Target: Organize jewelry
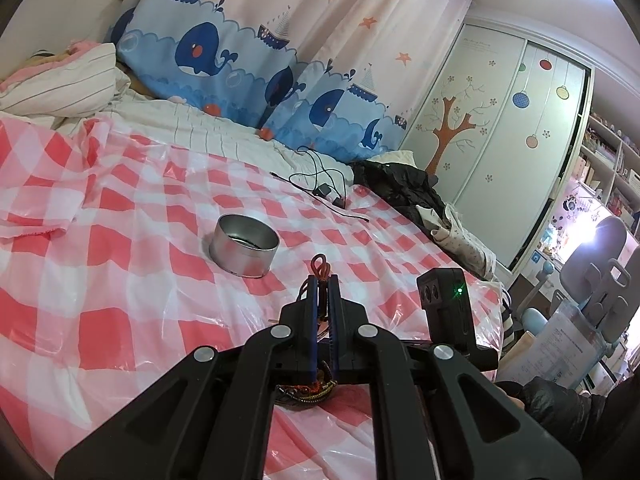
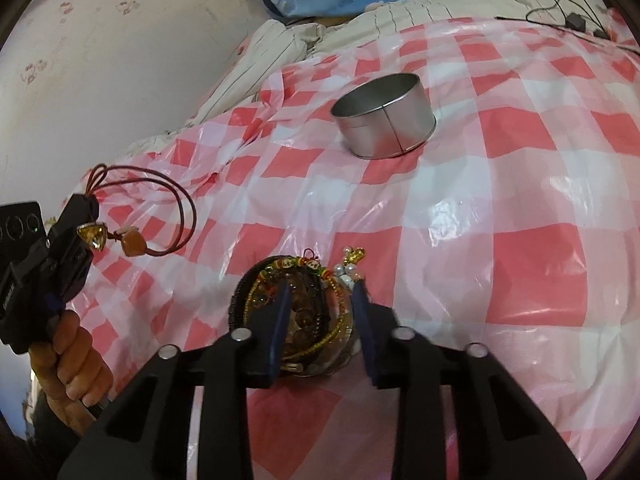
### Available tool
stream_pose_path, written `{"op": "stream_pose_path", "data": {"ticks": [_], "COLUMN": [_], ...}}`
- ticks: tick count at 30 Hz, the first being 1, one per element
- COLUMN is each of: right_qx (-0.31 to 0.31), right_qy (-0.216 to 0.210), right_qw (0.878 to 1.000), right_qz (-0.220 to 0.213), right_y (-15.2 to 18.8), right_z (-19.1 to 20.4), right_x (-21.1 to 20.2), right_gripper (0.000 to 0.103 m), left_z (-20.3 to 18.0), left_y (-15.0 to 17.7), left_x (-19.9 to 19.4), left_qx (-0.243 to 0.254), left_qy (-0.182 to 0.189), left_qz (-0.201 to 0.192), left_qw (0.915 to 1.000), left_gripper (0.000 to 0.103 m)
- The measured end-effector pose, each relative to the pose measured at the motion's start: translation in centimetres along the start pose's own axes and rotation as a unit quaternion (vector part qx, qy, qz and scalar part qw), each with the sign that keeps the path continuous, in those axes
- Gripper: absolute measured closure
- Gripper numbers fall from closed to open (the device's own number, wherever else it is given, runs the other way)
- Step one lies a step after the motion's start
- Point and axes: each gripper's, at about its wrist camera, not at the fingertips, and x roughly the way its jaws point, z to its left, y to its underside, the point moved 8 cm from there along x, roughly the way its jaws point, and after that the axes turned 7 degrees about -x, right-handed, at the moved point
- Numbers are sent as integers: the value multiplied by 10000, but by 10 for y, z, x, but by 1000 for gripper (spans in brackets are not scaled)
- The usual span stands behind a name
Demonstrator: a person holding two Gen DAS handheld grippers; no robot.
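Observation:
A round silver tin (image 1: 245, 245) stands open on the red-and-white checked bed cover; it also shows in the right wrist view (image 2: 385, 115). My left gripper (image 1: 323, 280) is shut on a red cord necklace (image 2: 160, 208) with amber stones, held above the cover to the left of the jewelry pile; it shows in the right wrist view (image 2: 86, 210). My right gripper (image 2: 320, 292) is open, its fingers either side of a pile of beaded bracelets (image 2: 296, 300) with pearl pieces (image 2: 348, 268). The pile shows under my left gripper (image 1: 308, 390).
A checked plastic cover (image 2: 520, 200) lies over the bed. Black cables and a charger (image 1: 328, 190) lie beyond the tin. Dark clothes (image 1: 400, 184) are heaped at the bed's far right edge. A wall (image 2: 100, 60) is on the left; pillows (image 1: 60, 84) at the head.

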Motion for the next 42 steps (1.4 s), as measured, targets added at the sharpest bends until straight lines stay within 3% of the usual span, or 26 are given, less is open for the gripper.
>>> {"op": "stream_pose_path", "data": {"ticks": [3,14,20,26,29,32,35,36,37,38,39,41,42], "right_qx": [-39,-17,129,109,29,31,232,175,136,96,19,-324,-514], "right_qy": [-43,-395,-1051,-1122,-818,-61,346,587,732,789,835,1115,1302], "right_qw": [9998,9959,9855,9837,9917,9990,9990,9981,9972,9968,9965,9932,9899], "right_qz": [-197,-811,-1325,-1404,-992,-451,-140,-32,-3,-28,-22,129,232], "right_y": [-5,-22,-35,-41,-36,-26,-17,-14,-12,-10,-10,-6,-3], "right_z": [2,11,19,21,15,-5,-27,-32,-35,-35,-35,-32,-32], "right_x": [-9,-35,-61,-68,-57,-44,-36,-34,-34,-34,-33,-27,-23], "right_gripper": [99,100,101,103,103,102,101,92,64,50,46,47,54], "left_z": [1,3,4,0,0,0,0,-1,-1,-1,-1,-2,-2], "left_y": [1,2,3,6,8,8,8,8,8,8,8,8,9], "left_x": [1,1,2,9,12,12,12,11,12,12,12,12,13], "left_qx": [-11,-30,-20,15,16,18,20,25,29,31,30,31,39], "left_qy": [-15,-45,-45,-58,-81,-76,-80,-75,-77,-82,-79,-70,-74], "left_qz": [6,8,47,145,192,190,192,190,187,189,189,190,195], "left_qw": [10000,10000,10000,9999,9998,9998,9998,9998,9998,9998,9998,9998,9998], "left_gripper": [99,99,99,99,99,99,99,99,99,99,99,99,99]}}
